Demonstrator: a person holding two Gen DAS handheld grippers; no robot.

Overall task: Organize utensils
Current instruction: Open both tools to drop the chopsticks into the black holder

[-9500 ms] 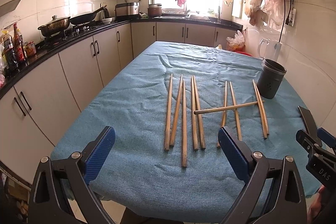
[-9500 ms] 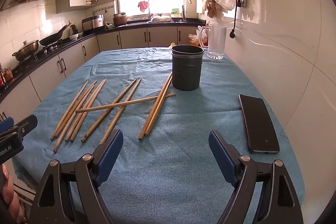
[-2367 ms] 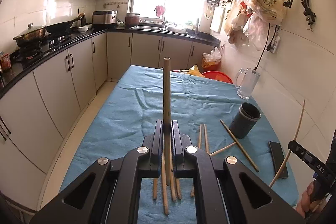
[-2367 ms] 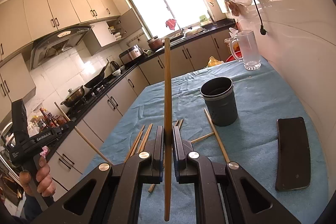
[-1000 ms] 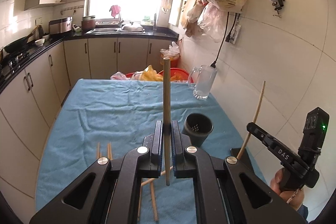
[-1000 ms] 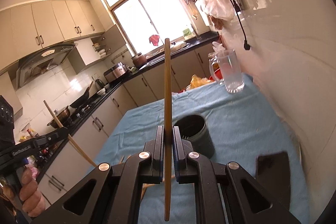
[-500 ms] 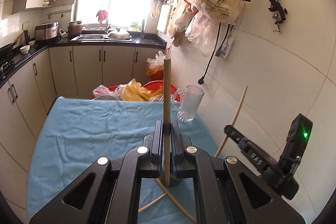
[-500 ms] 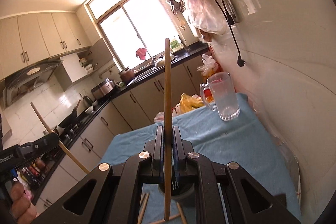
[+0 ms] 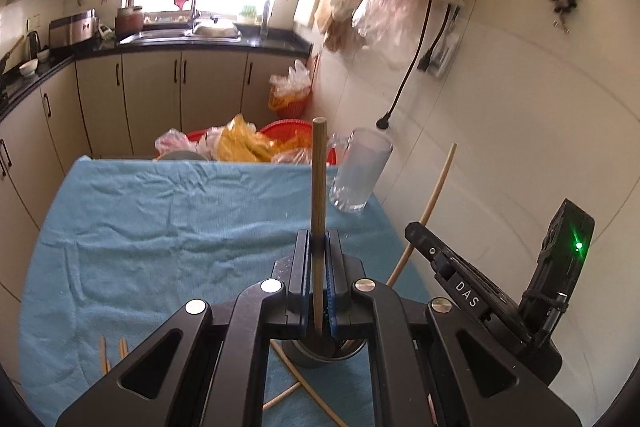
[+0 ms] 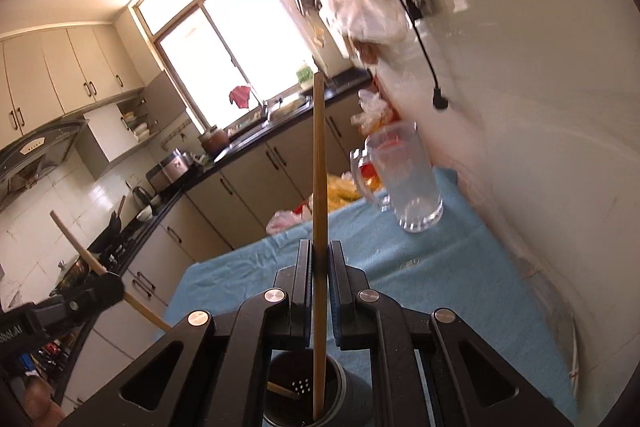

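A: Currently on hand, item one: left gripper (image 9: 319,281), blue-padded fingers (image 9: 305,279) pinching one chopstick (image 9: 319,195), round-section pale wood, upright between the pads, lower end just above the holder (image 9: 320,355) below the fingers.

B: Item two?

A: Right gripper (image 10: 319,289), fingers likewise pressed onto a second chopstick (image 10: 319,187), same plain wood, long and straight. Its lower tip sits inside the holder's (image 10: 340,387) rim, under the fingers. Holder: dark, cylindrical, smooth, with small drain holes in its wall.

B: Contents already filed?

A: One stick end (image 10: 282,390) shows leaning inside the cylinder; whether more are in there I cannot tell.

B: Outstanding stock?

A: Loose chopsticks (image 9: 304,387) lie crossed on the bench beneath the left fingers, and a pair of tips (image 9: 114,351) shows off to the left of them. So, by my reckoning, the sort is partway: two in hand, neither let go, several left on the cloth.

B: Bench surface?

A: Blue towelling cloth (image 9: 160,227), soft and wrinkled. Ahead of the fingers, a clear glass mug (image 9: 358,179), handled, near the wall.
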